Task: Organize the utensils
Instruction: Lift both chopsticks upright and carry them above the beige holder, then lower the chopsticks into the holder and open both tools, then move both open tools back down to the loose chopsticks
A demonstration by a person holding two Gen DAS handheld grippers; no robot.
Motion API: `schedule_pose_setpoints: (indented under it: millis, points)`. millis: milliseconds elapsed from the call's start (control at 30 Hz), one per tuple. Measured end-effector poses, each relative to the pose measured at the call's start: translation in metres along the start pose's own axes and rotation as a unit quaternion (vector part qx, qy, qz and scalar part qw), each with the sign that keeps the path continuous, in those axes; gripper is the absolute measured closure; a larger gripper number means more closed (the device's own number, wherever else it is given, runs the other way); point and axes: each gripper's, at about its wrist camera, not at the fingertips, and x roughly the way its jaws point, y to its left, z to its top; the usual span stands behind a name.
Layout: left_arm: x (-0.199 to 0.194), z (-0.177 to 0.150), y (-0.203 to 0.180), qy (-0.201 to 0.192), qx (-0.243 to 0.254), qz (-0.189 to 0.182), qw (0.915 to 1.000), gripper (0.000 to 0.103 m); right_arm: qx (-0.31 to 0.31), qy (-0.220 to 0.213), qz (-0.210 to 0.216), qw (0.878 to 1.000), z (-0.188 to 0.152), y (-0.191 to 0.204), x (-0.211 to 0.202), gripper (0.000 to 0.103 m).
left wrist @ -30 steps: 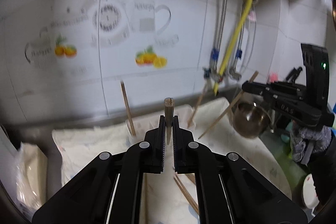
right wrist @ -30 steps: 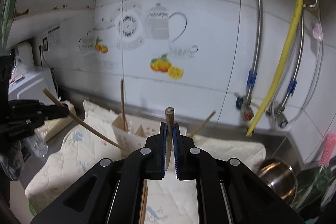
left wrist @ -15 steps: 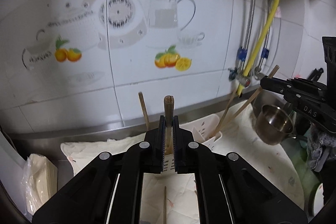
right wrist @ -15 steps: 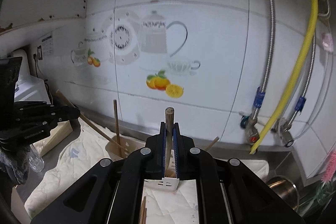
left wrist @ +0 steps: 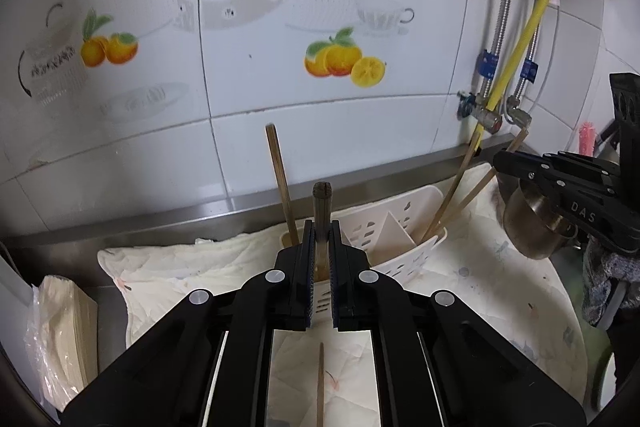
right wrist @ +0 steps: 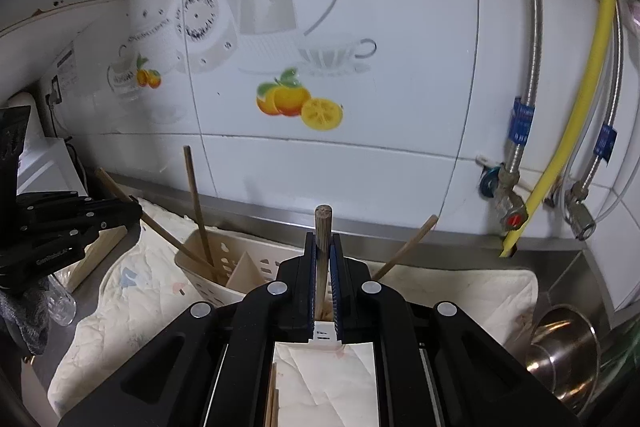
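Both wrist views have closed in on the white utensil caddy (left wrist: 400,227) since a second ago, so that it now sits just beyond the fingertips instead of farther back on the pale cloth (left wrist: 500,287). Left tongs (left wrist: 321,259) are clamped on a wooden chopstick (left wrist: 321,215) that stands upright between the pads, its dark blunt end poking above them and its lower part over the caddy's left compartment. Right tongs (right wrist: 323,275) grip a second chopstick (right wrist: 322,239) the same way, upright, with the caddy's near wall showing just below the pads. One chopstick (left wrist: 282,183) already stands nearly upright in the left compartment, and two more (left wrist: 456,195) lean out to the right from the right-hand compartment, toward the right tongs seen from the left wrist. Another chopstick (left wrist: 320,383) lies flat on the cloth beneath the left tongs. A steel pot (right wrist: 564,351) rests at the right end of the steel surface (left wrist: 248,207), below the yellow hose (right wrist: 576,107) on the tiled wall.
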Motion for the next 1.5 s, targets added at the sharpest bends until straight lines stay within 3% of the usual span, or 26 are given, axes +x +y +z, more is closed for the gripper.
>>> schedule_pose_setpoints:
  millis: [467,633,833,967,1033,1100,1500]
  points:
    - [0.008,-0.007,0.01,0.01,-0.019,-0.009,0.9997,0.097,0.01,-0.006,-0.007,1.0,-0.002,-0.006,-0.001,0.093]
    - [-0.001,-0.005,0.008,-0.003,-0.016,-0.008,0.9998,0.096,0.01,-0.023,-0.012,1.0,-0.002,-0.008,-0.016,0.08]
    - [-0.024,-0.011,0.009,-0.023,-0.026,-0.008,0.9994,0.086,0.007,-0.048,-0.014,0.999,-0.011,-0.005,-0.045,0.063]
    - [-0.042,-0.025,0.01,-0.033,-0.039,-0.008,0.9987,0.083,0.007,-0.058,-0.003,0.998,-0.027,-0.001,-0.063,0.058]
    - [-0.053,-0.036,0.011,-0.038,-0.048,-0.012,0.9981,0.077,0.007,-0.06,0.002,0.998,-0.038,0.004,-0.07,0.054]
    - [-0.063,-0.047,0.011,-0.045,-0.054,-0.009,0.9974,0.062,0.004,-0.059,0.008,0.998,-0.051,0.011,-0.076,0.053]
    - [-0.091,-0.133,0.007,-0.041,-0.074,0.01,0.9964,0.059,-0.01,-0.019,0.02,1.0,-0.149,0.041,-0.091,0.053]
